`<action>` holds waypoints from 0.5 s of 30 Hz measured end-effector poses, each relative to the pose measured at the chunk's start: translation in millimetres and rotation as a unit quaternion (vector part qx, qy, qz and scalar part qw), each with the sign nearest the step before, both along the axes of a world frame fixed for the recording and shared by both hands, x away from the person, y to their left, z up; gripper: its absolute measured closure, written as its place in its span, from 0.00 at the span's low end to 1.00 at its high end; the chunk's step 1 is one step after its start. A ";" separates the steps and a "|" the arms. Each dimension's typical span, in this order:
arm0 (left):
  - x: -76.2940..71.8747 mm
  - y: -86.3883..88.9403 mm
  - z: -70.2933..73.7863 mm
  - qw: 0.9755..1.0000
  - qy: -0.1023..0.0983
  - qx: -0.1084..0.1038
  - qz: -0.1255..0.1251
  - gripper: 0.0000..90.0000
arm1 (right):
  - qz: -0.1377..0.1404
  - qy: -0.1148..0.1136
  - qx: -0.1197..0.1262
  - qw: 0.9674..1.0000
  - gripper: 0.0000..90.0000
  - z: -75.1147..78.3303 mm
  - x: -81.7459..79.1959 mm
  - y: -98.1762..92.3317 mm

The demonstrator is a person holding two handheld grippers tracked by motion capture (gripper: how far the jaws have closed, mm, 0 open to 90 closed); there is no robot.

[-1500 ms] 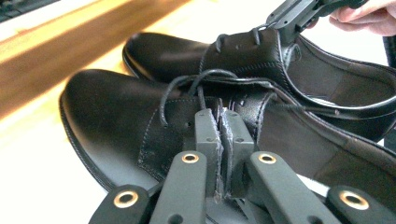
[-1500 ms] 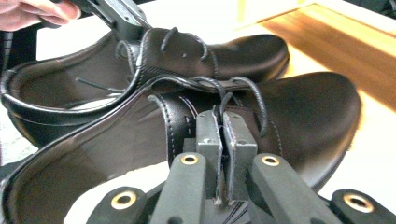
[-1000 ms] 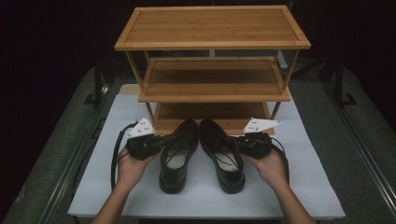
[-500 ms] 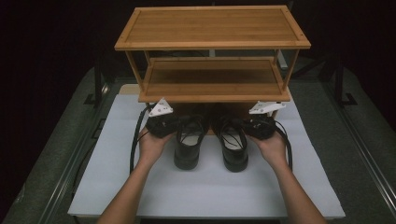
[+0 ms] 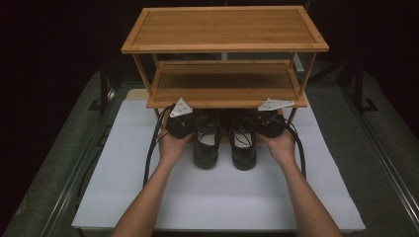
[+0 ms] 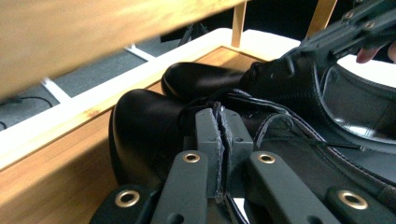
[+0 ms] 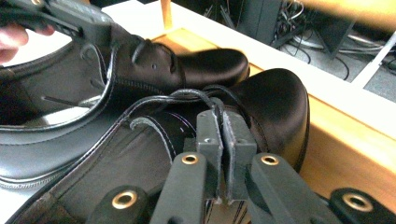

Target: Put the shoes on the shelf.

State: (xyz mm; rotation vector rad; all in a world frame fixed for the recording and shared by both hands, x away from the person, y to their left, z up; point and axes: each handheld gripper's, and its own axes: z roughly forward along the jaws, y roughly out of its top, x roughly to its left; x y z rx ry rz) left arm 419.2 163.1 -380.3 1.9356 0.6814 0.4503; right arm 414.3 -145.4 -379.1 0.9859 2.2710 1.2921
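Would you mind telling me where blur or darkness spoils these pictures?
High view: evenly lit, dark surroundings, the shoes shadowed beneath the rack. Left gripper view: the rack's near edge is smeared. Right gripper view: sharp on the toe caps.

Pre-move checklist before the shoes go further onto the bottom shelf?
1. Left tool shut on the left shoe at its laces: ok.
2. Right tool shut on the right shoe at its laces: ok.
3. Toes on the bottom shelf: ok, both toes lie over the wood.
4. Shoes side by side, toes forward: ok.
5. Clearance under the middle shelf: cannot tell.
6. Heels on the shelf: not ok, they lie over the white mat.
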 end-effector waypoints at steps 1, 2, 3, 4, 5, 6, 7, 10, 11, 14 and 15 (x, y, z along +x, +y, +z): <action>-0.5 1.4 -1.0 1.000 0.003 -0.002 -0.003 0.97 | 0.002 0.000 0.001 1.000 0.96 -1.6 -0.8 0.2; -1.3 2.7 -2.2 1.000 0.006 -0.002 -0.005 0.97 | 0.003 0.000 0.004 1.000 0.96 -2.4 -1.8 -0.3; -2.2 4.0 -3.6 1.000 0.009 -0.002 -0.007 0.96 | 0.003 0.000 0.006 1.000 0.96 -2.7 -2.7 -0.8; -3.4 5.5 -4.7 1.000 0.009 -0.007 -0.008 0.96 | 0.005 0.000 0.007 1.000 0.95 -3.0 -3.5 -0.9; -4.5 6.6 -5.3 1.000 0.010 -0.010 -0.009 0.95 | 0.003 -0.002 0.007 1.000 0.95 -3.4 -4.4 -0.8; -5.2 7.3 -5.5 1.000 0.012 -0.010 -0.010 0.93 | 0.003 -0.002 0.009 1.000 0.94 -3.6 -4.9 -0.9; -6.0 7.4 -5.1 1.000 0.011 -0.009 -0.012 0.92 | 0.003 -0.001 0.010 1.000 0.93 -3.6 -5.0 -1.3; -7.1 7.0 -3.2 1.000 0.013 -0.001 -0.010 0.79 | 0.003 0.004 0.013 1.000 0.85 -2.0 -5.8 -3.2; -7.8 8.3 -2.2 1.000 0.014 -0.001 -0.008 0.75 | 0.006 0.006 0.020 1.000 0.81 -0.9 -6.7 -4.3; -11.6 14.7 2.3 1.000 0.024 -0.005 -0.012 0.60 | 0.004 0.009 0.026 1.000 0.67 4.6 -13.1 -8.5; -14.5 16.8 3.7 1.000 0.022 -0.006 -0.013 0.55 | 0.005 0.008 0.030 1.000 0.64 6.2 -16.3 -10.5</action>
